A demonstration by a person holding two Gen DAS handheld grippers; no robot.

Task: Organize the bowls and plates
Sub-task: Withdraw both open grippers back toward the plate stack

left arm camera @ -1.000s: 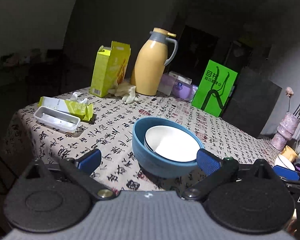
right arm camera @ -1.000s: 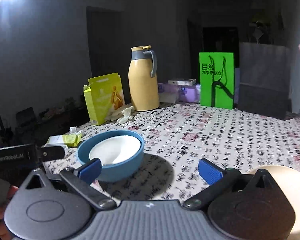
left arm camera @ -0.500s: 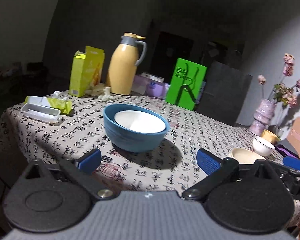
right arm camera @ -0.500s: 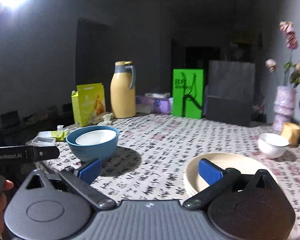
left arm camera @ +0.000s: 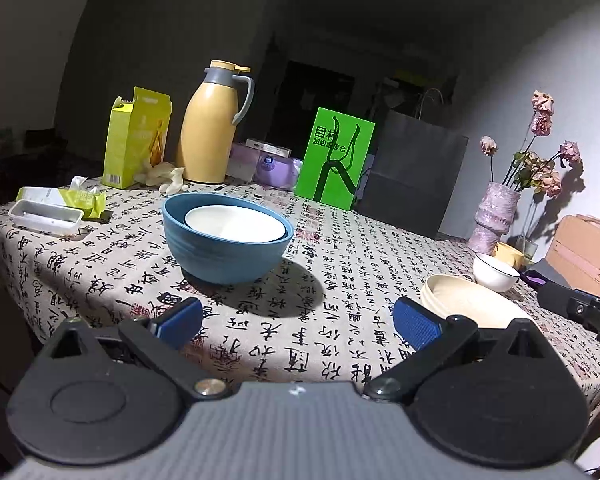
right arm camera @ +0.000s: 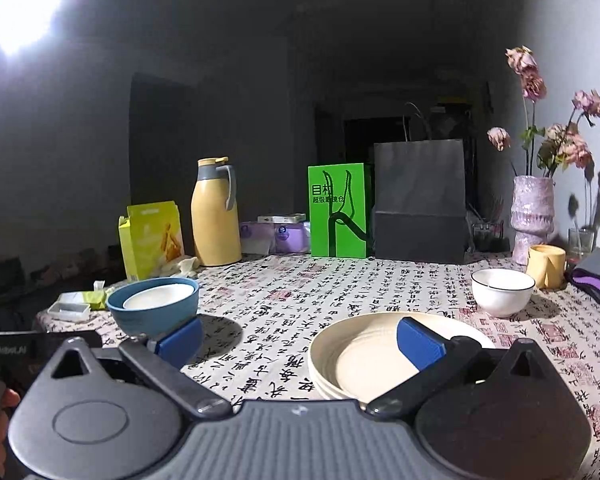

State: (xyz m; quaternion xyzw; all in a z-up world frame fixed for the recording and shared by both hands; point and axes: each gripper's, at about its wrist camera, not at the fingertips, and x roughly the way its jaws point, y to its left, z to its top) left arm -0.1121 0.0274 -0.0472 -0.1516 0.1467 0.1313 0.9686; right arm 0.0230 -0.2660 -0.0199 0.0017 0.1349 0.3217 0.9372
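Bowls and plates on patterned surface (right arm camera: 284,300); both tongs empty.

Blue bowl (left arm camera: 224,250) with white bowl (left arm camera: 234,223) nested inside, left of centre. Stack of cream plates (right arm camera: 364,356), near right. Small white bowl (right arm camera: 502,292) just behind the plates, apart. Left tongs (left arm camera: 296,316) and right tongs (right arm camera: 298,338): jaws spread wide, holding nothing. Yellow thermos (right arm camera: 214,216), green bag (right arm camera: 338,212) at rear.

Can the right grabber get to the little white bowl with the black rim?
Probably yes. The right gripper is open and empty, and the small white bowl stands alone on the tablecloth, with only the cream plates lying low in front.
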